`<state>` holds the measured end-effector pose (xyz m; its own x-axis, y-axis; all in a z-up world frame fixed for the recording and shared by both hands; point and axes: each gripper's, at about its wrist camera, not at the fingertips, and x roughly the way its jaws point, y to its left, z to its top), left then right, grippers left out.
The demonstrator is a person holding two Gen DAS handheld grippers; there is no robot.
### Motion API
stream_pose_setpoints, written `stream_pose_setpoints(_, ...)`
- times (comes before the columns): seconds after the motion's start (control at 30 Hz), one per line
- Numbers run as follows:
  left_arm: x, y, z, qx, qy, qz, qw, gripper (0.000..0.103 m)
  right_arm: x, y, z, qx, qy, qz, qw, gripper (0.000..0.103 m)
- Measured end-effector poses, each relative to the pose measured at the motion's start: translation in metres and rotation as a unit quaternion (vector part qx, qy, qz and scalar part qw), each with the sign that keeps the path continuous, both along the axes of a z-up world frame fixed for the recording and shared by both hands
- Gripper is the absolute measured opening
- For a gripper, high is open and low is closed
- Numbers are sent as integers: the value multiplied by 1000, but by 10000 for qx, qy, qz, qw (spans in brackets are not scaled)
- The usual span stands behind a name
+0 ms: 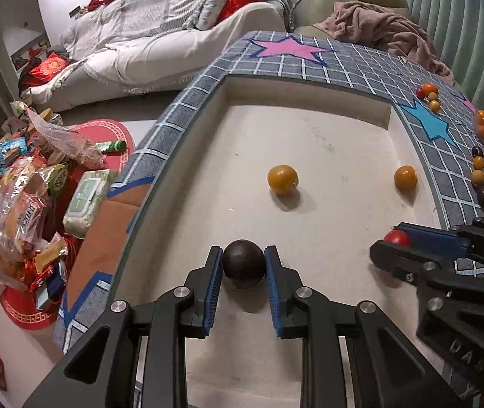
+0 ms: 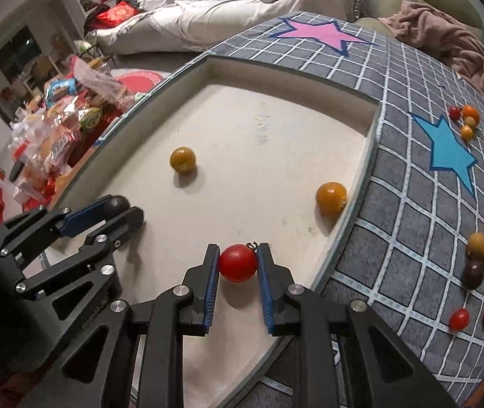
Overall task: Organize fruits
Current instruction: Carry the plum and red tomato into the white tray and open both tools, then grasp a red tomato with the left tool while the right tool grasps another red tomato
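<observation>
My left gripper (image 1: 243, 261) is shut on a dark purple fruit (image 1: 244, 264) low over the white tray (image 1: 310, 142); it also shows at the left of the right wrist view (image 2: 119, 212). My right gripper (image 2: 237, 260) is shut on a red tomato (image 2: 237, 262) near the tray's right edge; it shows in the left wrist view (image 1: 386, 244). Two orange fruits (image 1: 282, 179) (image 1: 405, 177) lie on the tray floor, also in the right wrist view (image 2: 182, 159) (image 2: 331, 199).
A grey grid mat with stars (image 2: 412, 156) surrounds the tray. Several small tomatoes (image 2: 480, 248) lie loose on the mat at right, more further back (image 2: 466, 119). Snack packets (image 1: 27, 197) pile on the floor at left. A sofa (image 1: 160, 40) stands behind.
</observation>
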<state>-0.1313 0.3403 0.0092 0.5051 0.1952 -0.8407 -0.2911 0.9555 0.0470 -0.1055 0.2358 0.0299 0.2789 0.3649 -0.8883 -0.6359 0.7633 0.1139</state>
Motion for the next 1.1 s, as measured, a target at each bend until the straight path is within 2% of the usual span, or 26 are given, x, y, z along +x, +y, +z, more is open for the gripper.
stream_pose_setpoints(0.07,0,-1,0,31,0,-10,10000,27,-1,1,0,19,16,33,10000,32)
stream_pose_setpoints(0.13,0,0,1,61,2,9,10000,34,-2,2,2,-11,-43,35,10000,39)
stream_pose_setpoints(0.2,-3,6,0,167,7,207,9996,72,-1,0,2,-76,-98,-7,9999,39)
stream_pose_setpoints(0.27,-8,14,2,-9,-107,294,9995,79,3,-6,4,102,27,-43,9999,47)
stream_pose_setpoints(0.33,-11,20,4,-213,-136,300,9992,79,2,-7,8,169,-14,-59,9998,53)
stream_pose_setpoints(0.4,-13,22,8,-258,-165,352,9989,79,1,-8,16,185,-136,-87,9997,64)
stream_pose_setpoints(0.47,-15,23,12,-257,-191,381,9988,79,0,-14,27,411,-192,-84,9989,88)
stream_pose_setpoints(0.57,-16,21,18,-249,-211,370,9988,79,-1,-24,39,434,-343,-161,9983,103)
stream_pose_setpoints(0.77,-17,0,34,-233,-304,94,9992,79,-2,-70,49,496,-384,-490,9968,103)
stream_pose_setpoints(1.1,-7,-80,48,-115,-279,-747,9968,79,2,-183,30,364,-205,-1573,9867,103)
